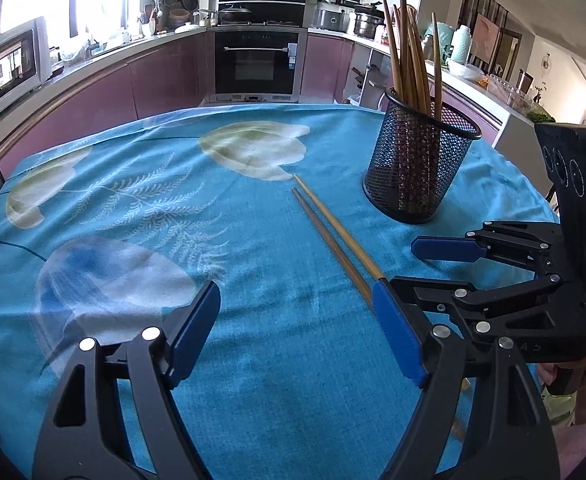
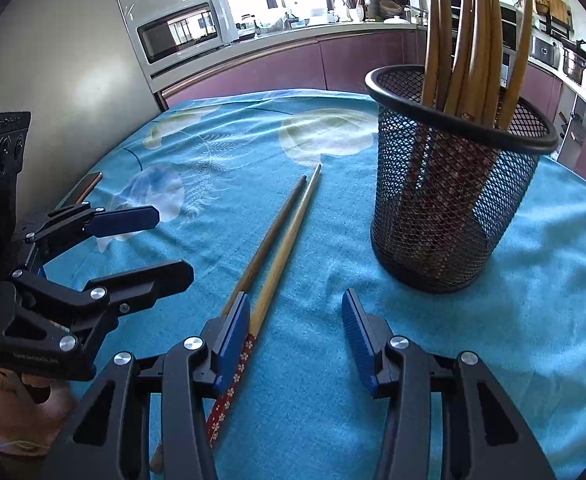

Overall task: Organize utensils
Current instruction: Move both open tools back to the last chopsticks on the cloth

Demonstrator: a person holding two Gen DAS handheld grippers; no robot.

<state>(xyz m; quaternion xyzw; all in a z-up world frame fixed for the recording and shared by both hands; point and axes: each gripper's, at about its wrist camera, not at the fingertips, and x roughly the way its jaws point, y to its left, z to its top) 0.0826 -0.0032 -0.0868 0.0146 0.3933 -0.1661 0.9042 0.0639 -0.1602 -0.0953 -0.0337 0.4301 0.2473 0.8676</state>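
Two wooden chopsticks [image 1: 333,232] lie side by side on the blue flowered tablecloth [image 1: 153,208]. One has a red flower-patterned handle [image 2: 229,396]. A black mesh cup [image 1: 421,160] to their right holds several wooden utensils [image 2: 477,40] upright. My left gripper [image 1: 297,320] hovers open over bare cloth, left of the chopsticks' near ends. My right gripper [image 2: 296,300] is open low over the cloth. The lighter chopstick [image 2: 285,248] runs just inside its left pad [image 2: 233,340], and the darker one [image 2: 269,236] passes under that finger. Each gripper shows in the other's view: right gripper [image 1: 405,266], left gripper [image 2: 173,242].
A phone [image 2: 89,186] lies at the table's far left edge. The mesh cup [image 2: 453,184] stands close ahead and right of my right gripper. Purple kitchen cabinets [image 1: 165,84], an oven [image 1: 255,62] and a microwave [image 2: 181,30] ring the table. A person's hand [image 2: 17,400] holds the left gripper.
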